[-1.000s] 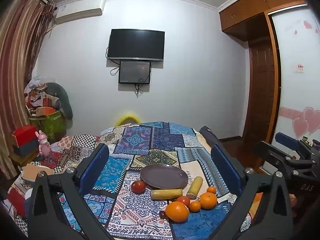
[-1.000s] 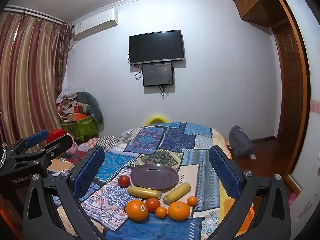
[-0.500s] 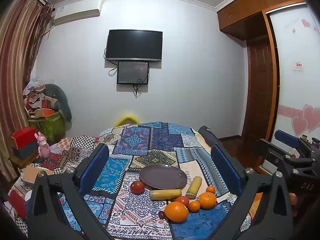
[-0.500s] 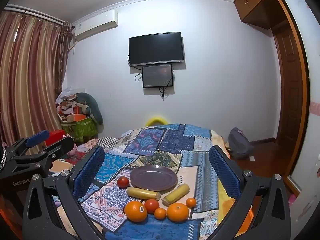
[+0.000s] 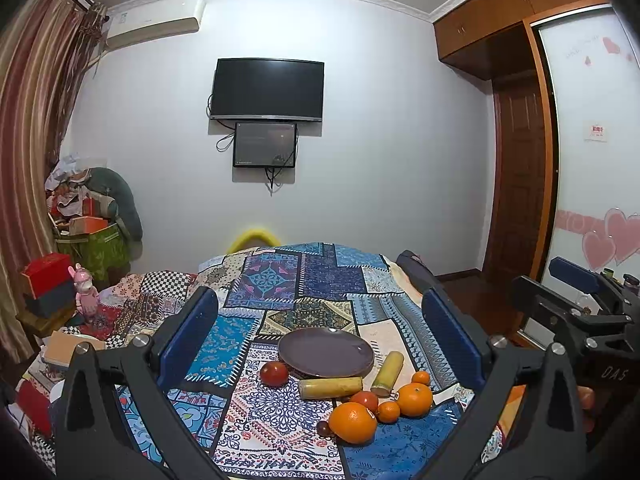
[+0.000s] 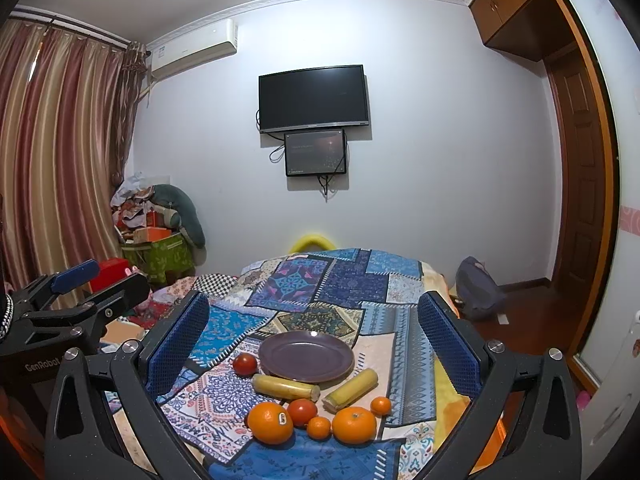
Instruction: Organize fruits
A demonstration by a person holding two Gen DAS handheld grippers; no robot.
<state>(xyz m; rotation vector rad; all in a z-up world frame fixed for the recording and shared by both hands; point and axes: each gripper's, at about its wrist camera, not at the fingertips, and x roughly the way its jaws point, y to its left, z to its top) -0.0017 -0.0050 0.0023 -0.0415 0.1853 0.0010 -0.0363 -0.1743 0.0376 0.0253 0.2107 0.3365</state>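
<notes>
While both tongs, left point(image 5: 320, 336) and right point(image 6: 314, 332), hang wide and empty, the oranges point(image 6: 270, 423) sit nearest on the quilt point(image 6: 348, 280), corn point(image 6: 350, 389) behind them, then the bare plate point(image 6: 306, 356).

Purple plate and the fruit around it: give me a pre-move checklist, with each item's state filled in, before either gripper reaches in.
1. Purple plate empty and ready for fruit: ok.
2. Left gripper open, holding nothing: ok.
3. Right gripper open, holding nothing: ok.
4. Fruit within the view ahead: ok; stickered orange, second orange and red tomato all lie on the patchwork cloth.
5. Clear grasp on the stickered orange: not ok; another tomato sits right against it.
6. Two yellow cylinders off the plate: ok, both lie beside its near rim.
</notes>
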